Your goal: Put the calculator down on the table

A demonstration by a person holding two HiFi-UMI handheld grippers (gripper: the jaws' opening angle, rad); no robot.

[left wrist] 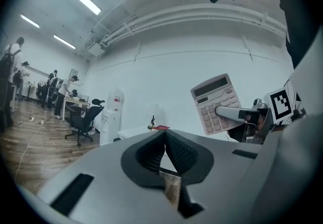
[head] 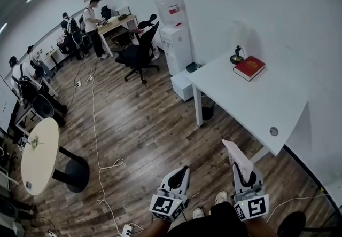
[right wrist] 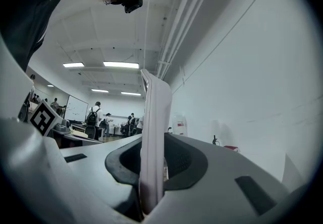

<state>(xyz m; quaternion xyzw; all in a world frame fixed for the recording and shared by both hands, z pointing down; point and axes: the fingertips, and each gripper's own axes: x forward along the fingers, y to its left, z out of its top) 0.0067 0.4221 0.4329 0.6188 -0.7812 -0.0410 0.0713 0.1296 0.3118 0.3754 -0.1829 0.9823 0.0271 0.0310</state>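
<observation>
The pink calculator (head: 237,157) stands on edge in my right gripper (head: 246,173), which is shut on its lower part, above the wooden floor short of the white table (head: 256,108). In the right gripper view the calculator (right wrist: 154,132) shows edge-on between the pads of that gripper (right wrist: 157,163). The left gripper view shows its keypad face (left wrist: 217,103) held up at the right. My left gripper (head: 178,178) sits beside the right one, to its left, shut with nothing in it; in the left gripper view (left wrist: 165,136) its pads meet.
On the table's far end lie a red book (head: 249,67) and a small dark ornament (head: 236,56). A water dispenser (head: 173,38) and an office chair (head: 140,52) stand beyond it. A cable (head: 99,145) runs over the floor; a round table (head: 38,156) is at left. People stand far back.
</observation>
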